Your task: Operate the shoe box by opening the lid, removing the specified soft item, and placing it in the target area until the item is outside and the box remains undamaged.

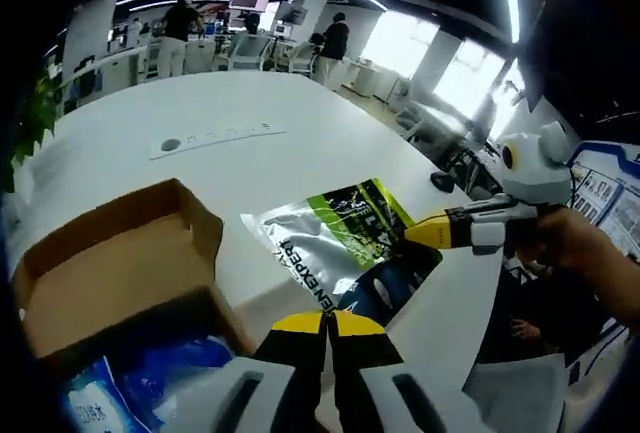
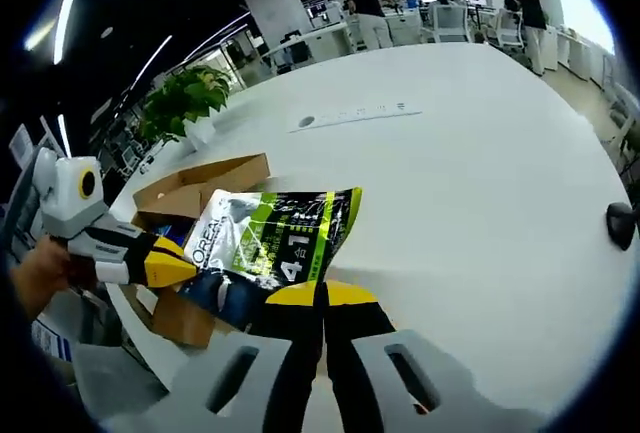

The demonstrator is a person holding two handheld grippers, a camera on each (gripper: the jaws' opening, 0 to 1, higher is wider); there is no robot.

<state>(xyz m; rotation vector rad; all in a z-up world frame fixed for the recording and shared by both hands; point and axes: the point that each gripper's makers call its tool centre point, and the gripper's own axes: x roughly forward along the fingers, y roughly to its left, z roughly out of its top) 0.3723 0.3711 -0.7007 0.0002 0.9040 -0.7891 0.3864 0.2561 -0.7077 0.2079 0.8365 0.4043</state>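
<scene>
**Soft pouch held between both grippers, outside the box**

The green, white and dark soft pouch (image 1: 340, 238) (image 2: 270, 243) is out of the open cardboard shoe box (image 1: 120, 263) (image 2: 190, 193) and sits above the white counter (image 1: 200, 103) (image 2: 480, 173), just beside the box. In the left gripper view, the left gripper (image 1: 326, 325) has its yellow-tipped fingers pressed together at the pouch's dark lower edge. The right gripper (image 1: 425, 233) enters from the right and pinches the pouch's opposite edge; a hand (image 1: 575, 253) holds it. In the right gripper view, the right gripper (image 2: 322, 298) is closed on the pouch's lower edge, and the left gripper (image 2: 175, 268) meets the pouch's far corner.

The pouch hides part of the box there. A blue-and-white packet (image 1: 130, 383) at the box is cut off by the view's edge, its print unreadable. Distant people (image 1: 180, 23) are too small to make out.
</scene>
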